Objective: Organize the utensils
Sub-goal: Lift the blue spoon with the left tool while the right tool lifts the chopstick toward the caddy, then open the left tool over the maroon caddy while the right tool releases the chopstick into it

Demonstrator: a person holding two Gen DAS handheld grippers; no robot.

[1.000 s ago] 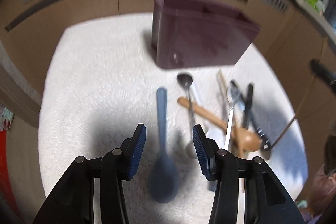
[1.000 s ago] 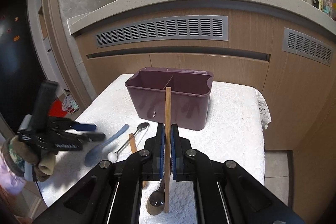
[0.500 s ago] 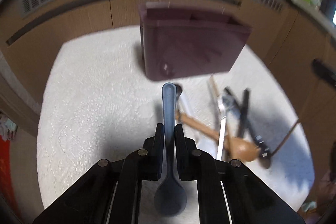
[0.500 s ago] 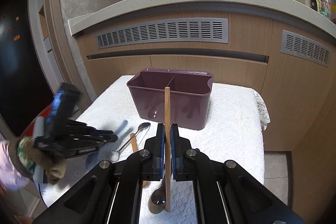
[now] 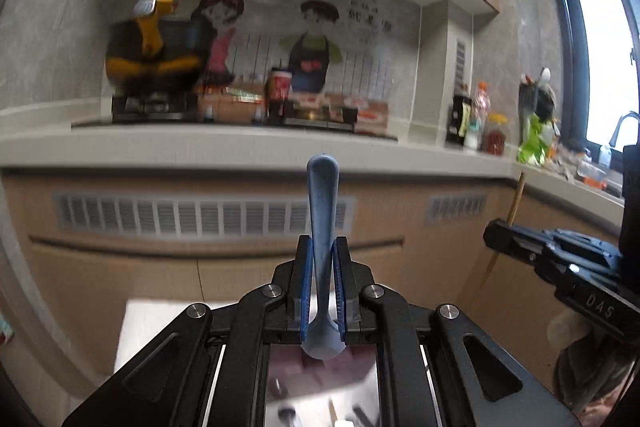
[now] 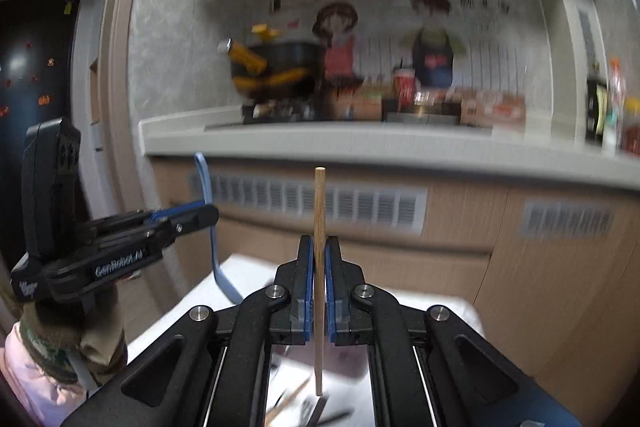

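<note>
Between the blue pads of my left gripper (image 5: 320, 287) I have the blue spoon (image 5: 322, 227) pinched by its handle, handle tip up, bowl hanging just below the jaws; my right gripper (image 6: 319, 291) is pressed together on the wooden chopstick (image 6: 319, 267), which stands nearly upright through the pads. Both wrist views look toward the counter (image 5: 240, 151) and cabinet vents, so the purple caddy is hidden from me now; only a blurred patch of the white cloth (image 6: 248, 267) and a few utensils show under the jaws. To do this well I judge I should tip each wrist down again until the caddy's rim and divider show, bring each piece over its own compartment, lower it until the low end is inside, and only then loosen my grip, one hand at a time so they don't cross. Compared with a second ago, my left jaws were spread over the spoon lying on the cloth and have since closed on it; both tools have come up off the table, and the caddy that filled the earlier views is gone from sight.
</note>
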